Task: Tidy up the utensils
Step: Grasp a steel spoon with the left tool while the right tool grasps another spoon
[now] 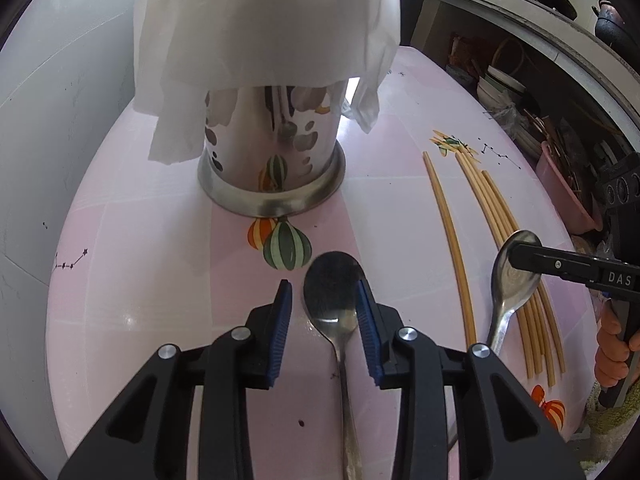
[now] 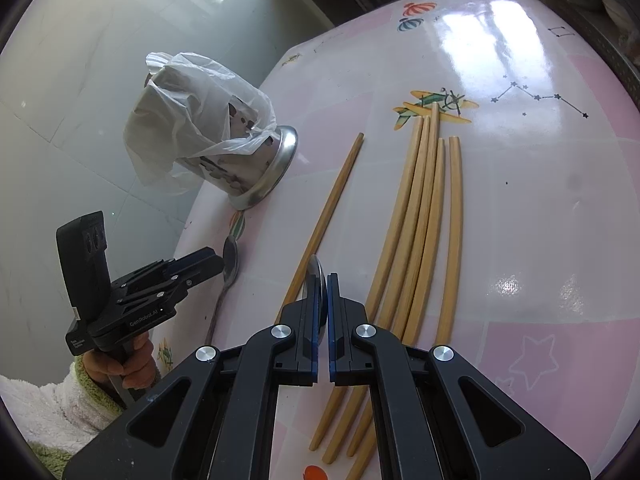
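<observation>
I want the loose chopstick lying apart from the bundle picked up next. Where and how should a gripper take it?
Grip the lone chopstick mid-length, coming down from above with the jaws straddling it across its width. It lies flat and straight on the table, with bare surface on both sides there.

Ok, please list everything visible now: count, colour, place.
table cover: one, pink and white, under everything
utensil holder: one, steel, on table
plastic bag: one, white, draped over holder
chopsticks: about six, tan, flat on table
lying spoon: one, steel, between left claw's fingers
held spoon: one, steel, bowl in right claw
left claw: black, blue pads, open
right claw: black, shut on held spoon
</observation>
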Action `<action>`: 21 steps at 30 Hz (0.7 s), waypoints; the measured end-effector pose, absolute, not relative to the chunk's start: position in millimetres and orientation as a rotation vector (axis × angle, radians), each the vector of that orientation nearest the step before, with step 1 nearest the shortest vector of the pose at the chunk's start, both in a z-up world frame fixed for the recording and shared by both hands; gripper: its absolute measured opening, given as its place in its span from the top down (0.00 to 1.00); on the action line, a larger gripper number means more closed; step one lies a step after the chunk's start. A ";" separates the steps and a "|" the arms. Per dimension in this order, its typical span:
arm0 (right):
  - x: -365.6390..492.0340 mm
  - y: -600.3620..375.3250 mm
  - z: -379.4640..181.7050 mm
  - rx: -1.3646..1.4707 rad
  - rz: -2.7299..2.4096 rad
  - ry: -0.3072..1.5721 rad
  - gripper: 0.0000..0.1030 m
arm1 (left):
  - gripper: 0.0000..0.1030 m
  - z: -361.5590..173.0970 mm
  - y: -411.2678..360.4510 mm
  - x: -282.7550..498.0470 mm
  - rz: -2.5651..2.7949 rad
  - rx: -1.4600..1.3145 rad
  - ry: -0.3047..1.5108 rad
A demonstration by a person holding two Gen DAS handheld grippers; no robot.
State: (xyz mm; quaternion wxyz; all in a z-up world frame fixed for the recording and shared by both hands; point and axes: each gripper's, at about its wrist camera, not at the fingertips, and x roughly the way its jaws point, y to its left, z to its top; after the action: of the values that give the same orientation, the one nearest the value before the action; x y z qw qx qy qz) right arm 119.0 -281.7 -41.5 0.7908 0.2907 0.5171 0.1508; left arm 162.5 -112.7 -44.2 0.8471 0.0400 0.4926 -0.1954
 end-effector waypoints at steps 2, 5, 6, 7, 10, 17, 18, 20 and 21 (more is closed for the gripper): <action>119.9 -281.0 -41.1 0.623 0.325 1.114 0.98 | 0.70 -48.3 -111.3 168.9 -0.417 0.087 1.043; 121.2 -280.6 -40.6 0.620 0.324 1.117 0.98 | 0.70 -51.9 -110.0 175.6 -0.442 0.081 1.045; 121.8 -280.8 -41.0 0.620 0.322 1.119 0.98 | 0.70 -51.8 -110.0 176.5 -0.454 0.085 1.041; 122.3 -281.1 -41.5 0.622 0.322 1.120 0.98 | 0.70 -51.8 -110.8 177.0 -0.464 0.096 1.039; 123.3 -281.2 -42.2 0.623 0.321 1.123 0.98 | 0.70 -51.9 -112.5 179.0 -0.484 0.107 1.035; 123.4 -280.7 -42.6 0.625 0.319 1.128 0.98 | 0.70 -51.5 -115.7 180.2 -0.545 0.093 1.047; 123.4 -280.5 -42.5 0.624 0.318 1.128 0.98 | 0.73 -51.3 -116.4 180.1 -0.552 0.089 1.050; 123.4 -280.9 -42.4 0.624 0.318 1.128 0.98 | 0.79 -51.2 -118.5 179.8 -0.560 0.085 1.054; 123.4 -280.8 -42.3 0.624 0.318 1.128 0.98 | 0.83 -50.9 -118.5 179.5 -0.563 0.084 1.056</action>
State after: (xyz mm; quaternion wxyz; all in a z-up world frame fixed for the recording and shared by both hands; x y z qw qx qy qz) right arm 123.4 -280.8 -42.3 0.7876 0.2896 0.5234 0.1477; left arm 179.5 -118.5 -50.9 0.8255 0.0393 0.4968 -0.2649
